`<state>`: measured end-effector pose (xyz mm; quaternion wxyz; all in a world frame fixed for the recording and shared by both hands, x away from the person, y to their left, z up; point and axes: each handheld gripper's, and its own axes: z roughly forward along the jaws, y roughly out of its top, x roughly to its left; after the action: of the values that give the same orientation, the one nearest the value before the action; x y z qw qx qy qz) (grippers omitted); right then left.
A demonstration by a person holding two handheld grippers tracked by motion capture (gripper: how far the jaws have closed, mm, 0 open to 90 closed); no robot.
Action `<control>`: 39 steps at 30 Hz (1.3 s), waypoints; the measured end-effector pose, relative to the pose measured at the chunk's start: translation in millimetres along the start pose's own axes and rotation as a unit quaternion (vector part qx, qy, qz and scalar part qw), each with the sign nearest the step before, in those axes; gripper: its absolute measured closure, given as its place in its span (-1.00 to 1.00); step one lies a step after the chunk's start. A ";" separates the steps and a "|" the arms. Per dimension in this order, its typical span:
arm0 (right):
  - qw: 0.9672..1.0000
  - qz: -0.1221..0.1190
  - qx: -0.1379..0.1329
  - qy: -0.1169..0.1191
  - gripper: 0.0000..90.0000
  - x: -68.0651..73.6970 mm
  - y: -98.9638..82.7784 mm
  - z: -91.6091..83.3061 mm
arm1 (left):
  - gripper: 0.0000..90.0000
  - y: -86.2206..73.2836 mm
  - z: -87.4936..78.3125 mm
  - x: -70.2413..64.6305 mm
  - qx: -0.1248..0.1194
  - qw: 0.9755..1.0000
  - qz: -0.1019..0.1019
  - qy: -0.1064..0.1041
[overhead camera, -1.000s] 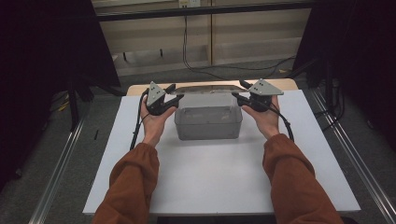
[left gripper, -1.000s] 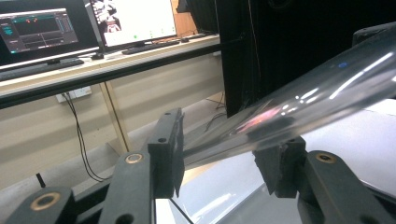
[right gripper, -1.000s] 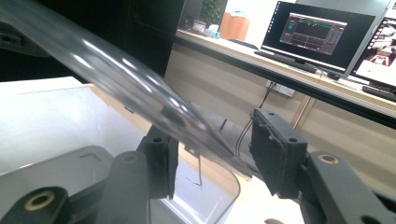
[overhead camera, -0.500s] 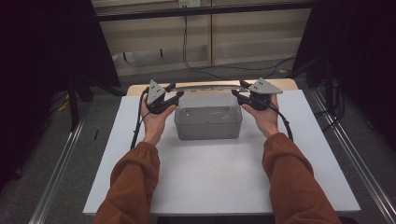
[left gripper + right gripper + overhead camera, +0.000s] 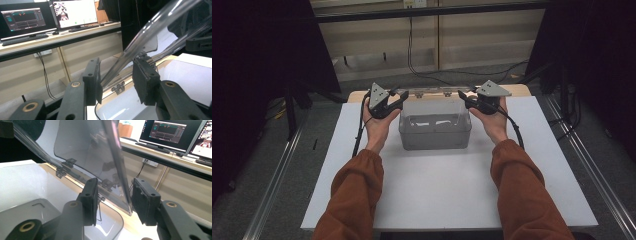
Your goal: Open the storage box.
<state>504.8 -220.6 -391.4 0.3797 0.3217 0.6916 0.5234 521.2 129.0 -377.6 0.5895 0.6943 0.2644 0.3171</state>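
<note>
You are working on a clear plastic box (image 5: 435, 131) sitting toward the far side of the white board (image 5: 447, 200), and everything below is placed relative to that box. Nearest you, its grey tub is resting flat on the board; farther off, its transparent lid (image 5: 95, 157) is standing raised on the hinges (image 5: 118, 87) along the back rim.

The lid is looking thin, hard and glossy, so I judge it light but slippery, and likely to flex or twist if only one corner is being pulled. You are best taking it by its two side edges, near the free corners and away from the hinges, with both hands moving together.

Your left gripper (image 5: 116, 80) is hovering at the box's left rear corner, and the lid's edge is running up between its jaws, which have just been closing. A gap is showing on each side, so they are standing narrow but not yet pinching. Your right gripper (image 5: 113, 200) is at the right rear corner; its jaws have also just been closing around the lid's edge, with the pane nearer the right-hand pad (image 5: 143, 200), seemingly short of contact.
</note>
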 end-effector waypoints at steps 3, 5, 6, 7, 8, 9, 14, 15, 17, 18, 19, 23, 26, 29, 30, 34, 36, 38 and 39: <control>1.000 -0.002 0.001 0.004 0.33 -0.3 0.3 2.5 | 0.31 0.2 1.1 1.4 0.001 1.000 0.003 0.003; 1.000 -0.003 -0.001 0.002 0.38 -1.1 1.7 3.9 | 0.30 0.6 2.0 2.7 0.003 1.000 0.003 0.004; 1.000 -0.003 -0.001 0.002 0.38 -1.1 1.7 3.9 | 0.29 0.6 2.0 2.7 0.003 1.000 0.003 0.004; 1.000 -0.002 -0.003 0.002 0.39 -2.1 2.7 5.3 | 0.29 0.8 3.0 4.0 0.005 1.000 0.006 0.006; 1.000 -0.002 -0.002 0.002 0.40 -2.5 2.9 5.5 | 0.28 0.8 3.6 4.9 0.005 1.000 0.002 0.005; 1.000 -0.001 -0.003 0.003 0.41 -3.1 2.8 5.8 | 0.27 0.8 3.6 4.9 0.005 1.000 0.002 0.005; 1.000 0.008 -0.003 0.003 0.43 -7.4 -0.5 6.5 | 0.18 -0.2 6.9 7.9 0.008 1.000 0.001 0.009; 1.000 0.008 -0.003 0.003 0.43 -7.4 -0.5 6.5 | 0.16 -0.2 6.9 7.9 0.008 1.000 0.001 0.009; 1.000 0.008 -0.004 0.004 0.44 -7.5 -0.6 6.8 | 0.14 -1.8 8.6 9.4 0.008 1.000 -0.001 0.011; 1.000 0.007 -0.004 0.003 0.45 -7.7 -0.2 7.1 | 0.14 -3.5 9.9 10.4 0.013 1.000 0.000 0.013; 1.000 0.006 -0.004 0.004 0.45 -8.0 0.0 7.4 | 0.14 -4.7 11.1 10.8 0.012 1.000 -0.002 0.013; 1.000 0.008 -0.001 0.004 0.43 -7.9 1.0 9.5 | 0.14 -7.3 15.4 10.6 0.010 1.000 -0.009 0.006; 1.000 0.007 0.000 0.003 0.42 -7.3 0.8 10.8 | 0.14 -8.2 16.7 11.0 0.013 1.000 -0.008 0.007; 1.000 0.010 0.000 0.006 0.43 -8.7 0.8 11.1 | 0.14 -10.3 21.2 11.7 0.017 1.000 -0.009 0.013; 1.000 0.011 0.000 0.005 0.43 -9.0 1.0 11.5 | 0.14 -10.3 21.2 11.7 0.017 1.000 -0.009 0.013; 1.000 0.015 -0.003 0.004 0.43 -9.9 1.4 12.4 | 0.20 -12.6 22.2 15.6 0.025 1.000 -0.006 0.012; 1.000 0.019 -0.005 0.002 0.43 -9.5 0.9 13.0 | 0.27 -14.5 23.8 15.3 0.026 1.000 -0.007 0.013; 1.000 0.021 -0.007 0.002 0.43 -10.0 0.6 13.6 | 0.32 -16.9 25.6 15.9 0.031 0.999 -0.005 0.011; 1.000 0.021 -0.007 0.002 0.43 -10.0 0.6 13.6 | 0.33 -16.9 25.6 15.9 0.031 0.999 -0.005 0.011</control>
<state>521.6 -222.3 -391.1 0.3697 0.3324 0.6818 0.5367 551.1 126.9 -394.9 0.5663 0.7072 0.2843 0.3136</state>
